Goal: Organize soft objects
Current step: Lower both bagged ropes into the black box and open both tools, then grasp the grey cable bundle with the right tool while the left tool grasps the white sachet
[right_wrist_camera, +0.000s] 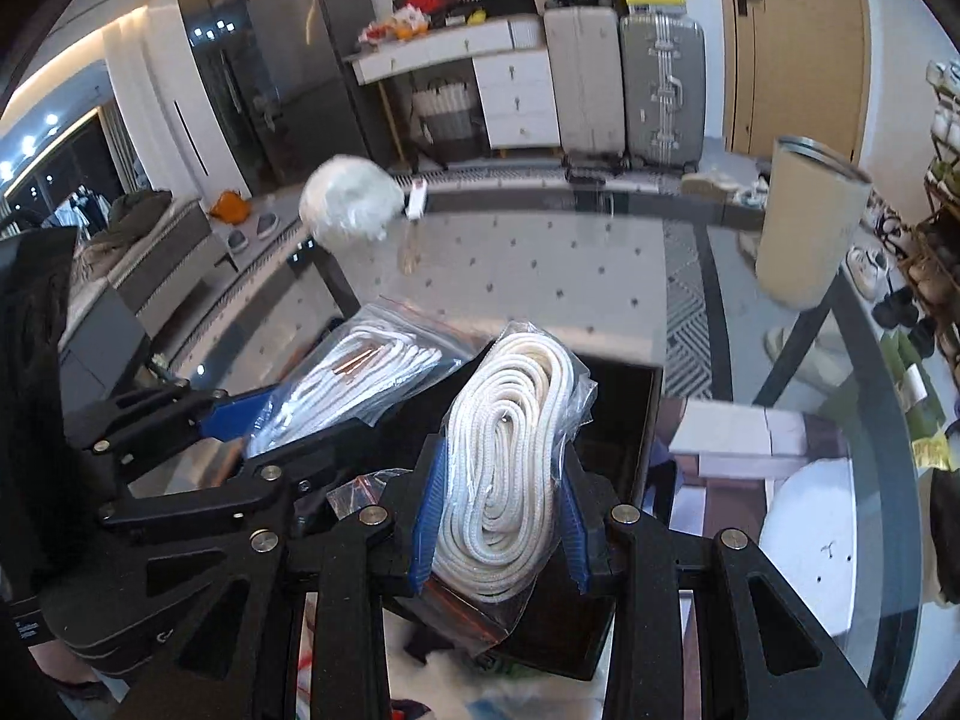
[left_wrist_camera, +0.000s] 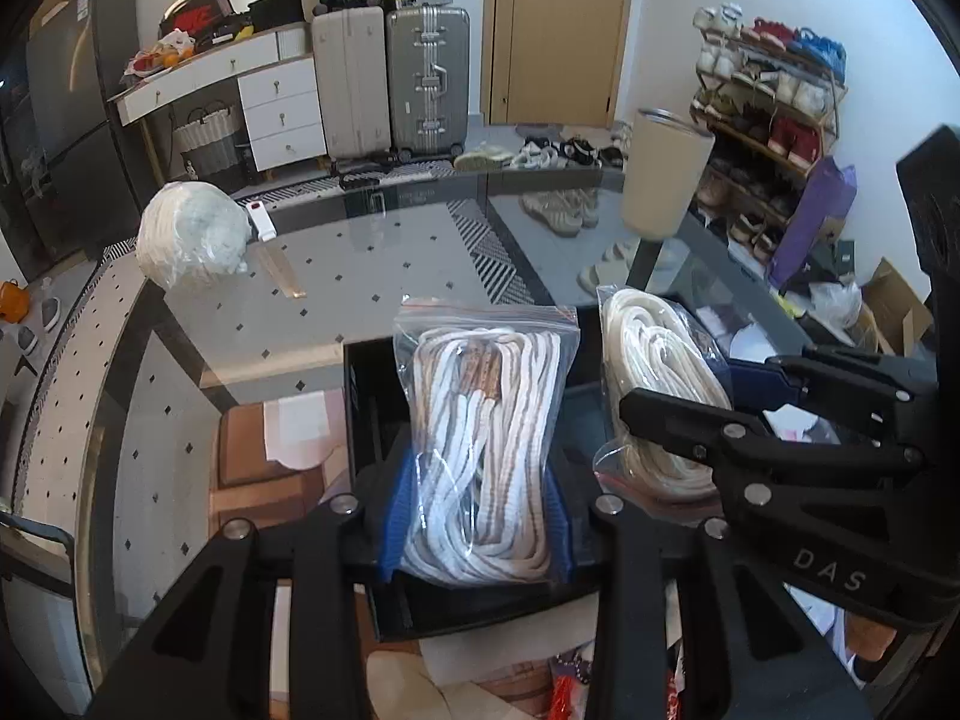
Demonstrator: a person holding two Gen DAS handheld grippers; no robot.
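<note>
My left gripper (left_wrist_camera: 477, 525) is shut on a zip bag of white-and-tan rope (left_wrist_camera: 483, 444), held above a black box (left_wrist_camera: 372, 396) on the glass table. My right gripper (right_wrist_camera: 501, 531) is shut on a second clear bag of coiled white rope (right_wrist_camera: 510, 468), also over the black box (right_wrist_camera: 630, 420). Each gripper shows in the other's view: the right one (left_wrist_camera: 696, 414) with its bag (left_wrist_camera: 654, 384) to the right, the left one (right_wrist_camera: 252, 426) with its bag (right_wrist_camera: 354, 378) to the left. A third bagged bundle of white rope (left_wrist_camera: 192, 234) lies at the table's far left.
A tan cylindrical container (left_wrist_camera: 666, 174) stands at the table's far right edge. A small white device (left_wrist_camera: 262, 222) lies beside the far bundle. Suitcases (left_wrist_camera: 390, 84), white drawers (left_wrist_camera: 282, 114) and a shoe rack (left_wrist_camera: 768, 120) line the room behind the glass table (left_wrist_camera: 372, 252).
</note>
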